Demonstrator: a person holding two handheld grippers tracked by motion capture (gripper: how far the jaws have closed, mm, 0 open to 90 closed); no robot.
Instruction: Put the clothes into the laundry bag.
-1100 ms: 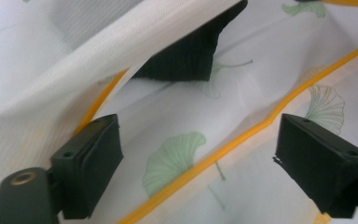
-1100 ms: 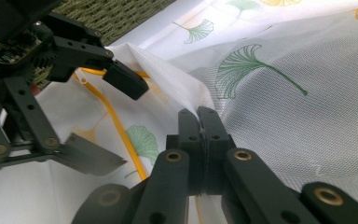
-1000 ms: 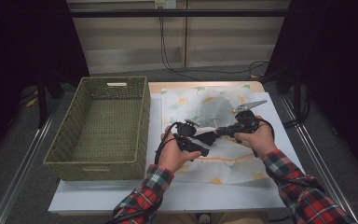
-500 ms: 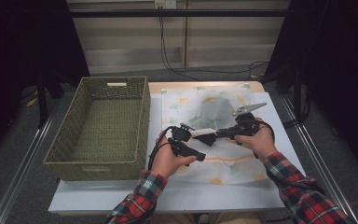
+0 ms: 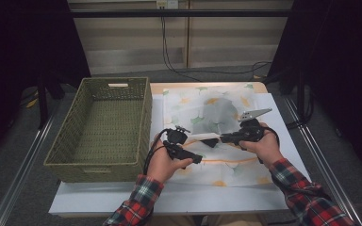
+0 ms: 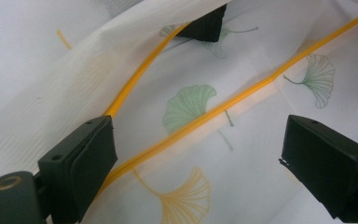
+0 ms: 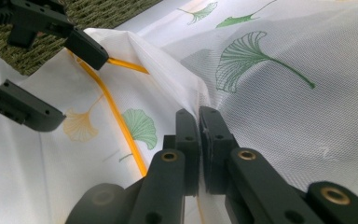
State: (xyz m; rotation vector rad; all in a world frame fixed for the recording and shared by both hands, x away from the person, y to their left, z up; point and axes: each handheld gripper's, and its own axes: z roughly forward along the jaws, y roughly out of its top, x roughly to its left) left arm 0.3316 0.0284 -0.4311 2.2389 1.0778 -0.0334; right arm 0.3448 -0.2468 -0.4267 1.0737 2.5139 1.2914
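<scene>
A white cloth [image 5: 217, 110] printed with green and yellow ginkgo leaves and edged with a yellow band [image 6: 242, 95] lies spread on the table. My right gripper [image 7: 199, 122] is shut on a raised fold of this cloth; in the high view it [image 5: 213, 140] points left over the cloth's middle. My left gripper [image 6: 205, 158] stands open just above the cloth, its pads off the fabric, with the yellow band running between its jaws. It [image 5: 194, 149] sits a little left of the right gripper, near the cloth's left edge. The left gripper [image 7: 70, 79] also appears at the upper left of the right gripper view.
A woven green basket [image 5: 143, 117] with nothing in it stands on the left part of the white table [image 5: 94, 202], its right wall close to the left gripper. Both plaid-sleeved forearms come in from the near edge. Cables hang at the back wall.
The left gripper has drawn away to the left from the right gripper, toward the basket. The right gripper has stayed in place, still pinching the fold.
</scene>
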